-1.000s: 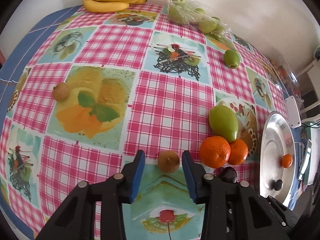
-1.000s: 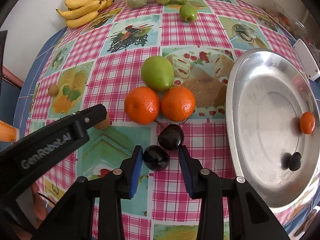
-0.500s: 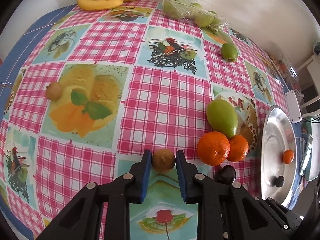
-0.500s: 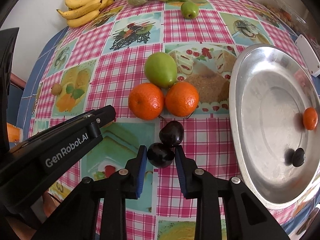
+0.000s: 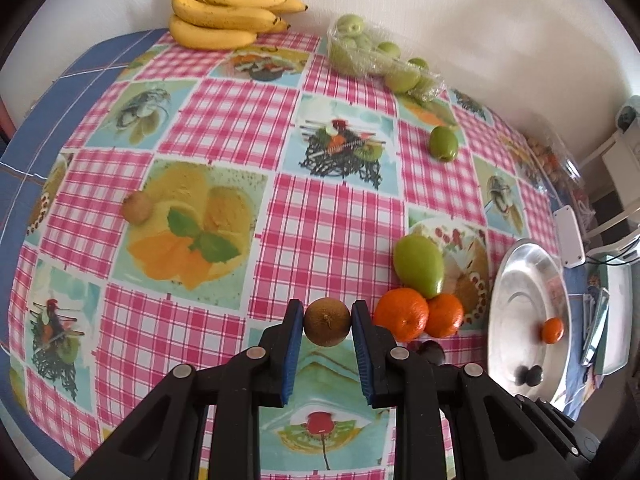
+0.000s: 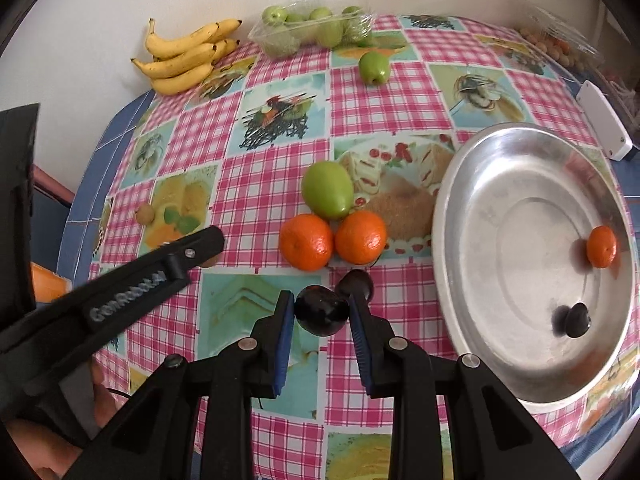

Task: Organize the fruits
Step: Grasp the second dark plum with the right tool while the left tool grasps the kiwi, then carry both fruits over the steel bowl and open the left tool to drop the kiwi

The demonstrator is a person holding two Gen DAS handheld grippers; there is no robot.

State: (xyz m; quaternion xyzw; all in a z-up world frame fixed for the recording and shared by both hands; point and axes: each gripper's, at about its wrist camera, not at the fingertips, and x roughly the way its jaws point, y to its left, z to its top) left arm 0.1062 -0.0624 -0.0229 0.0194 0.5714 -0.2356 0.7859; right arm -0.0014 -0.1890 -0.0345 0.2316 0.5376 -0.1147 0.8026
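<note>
My left gripper [image 5: 327, 322] is shut on a brown kiwi [image 5: 327, 327] and holds it above the checked tablecloth. My right gripper [image 6: 321, 314] is shut on a dark plum [image 6: 321, 315], lifted off the cloth. A second dark plum [image 6: 355, 283] lies just beyond it. Two oranges [image 6: 306, 242] [image 6: 361, 237] and a green mango [image 6: 327, 189] sit together mid-table. The silver tray [image 6: 472, 208] at the right holds a small orange [image 6: 602, 247] and a dark plum [image 6: 577, 320]. Another kiwi [image 5: 137, 207] lies at the left.
Bananas [image 5: 224, 16] and a plastic pack of green fruit [image 5: 372, 56] lie by the back wall. A loose green apple [image 5: 443, 143] sits near them. A white box [image 6: 604, 124] and a clear pack of small fruit [image 6: 560, 44] stand beyond the tray.
Both grippers closed on their fruit, the left on the kiwi and the right on the plum, and both have lifted slightly from the cloth.
</note>
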